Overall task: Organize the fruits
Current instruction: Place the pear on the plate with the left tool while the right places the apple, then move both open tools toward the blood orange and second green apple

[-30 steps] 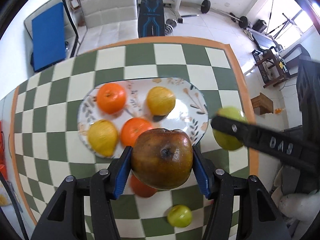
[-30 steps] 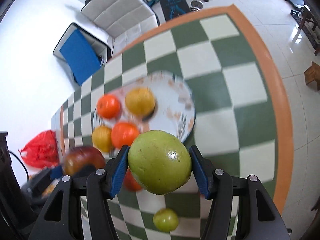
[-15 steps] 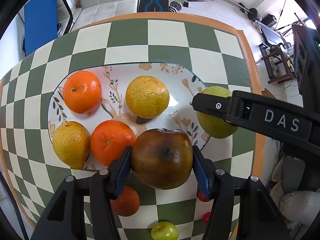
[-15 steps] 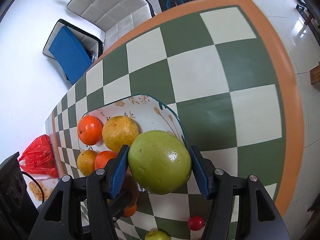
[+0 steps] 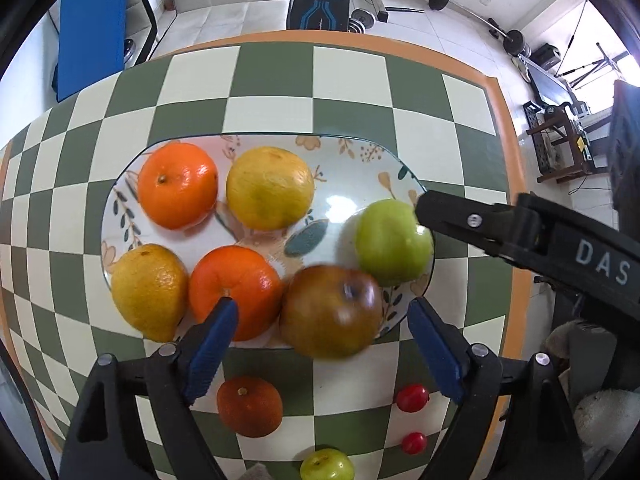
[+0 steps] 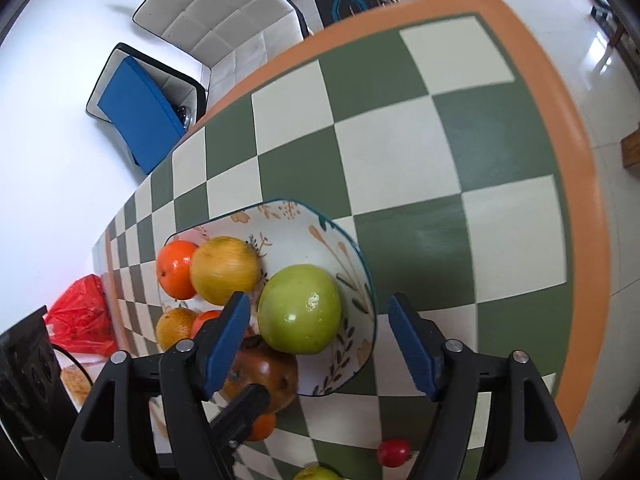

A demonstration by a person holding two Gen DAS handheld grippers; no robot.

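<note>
A floral oval plate [image 5: 348, 152] [image 6: 360, 264] on the checkered table holds two oranges, two yellow citrus, a brown apple [image 5: 331, 312] [image 6: 264, 372] and a green apple [image 5: 394, 242] [image 6: 300, 308]. My left gripper [image 5: 320, 336] is open, its blue pads either side of the brown apple, which rests at the plate's near rim. My right gripper [image 6: 320, 340] is open above the green apple, which lies on the plate's right end. The right gripper's finger [image 5: 480, 220] shows in the left wrist view beside the green apple.
Off the plate, near me, lie a small orange [image 5: 250, 406], two red cherry tomatoes [image 5: 412, 398] [image 5: 414, 443] and a small green fruit [image 5: 326, 466]. The table's orange edge [image 6: 584, 184] runs along the right. A red bag [image 6: 82, 316] lies left on the floor.
Both grippers came down over the plate and opened. The brown apple and the green apple left the jaws and now lie on the plate.
</note>
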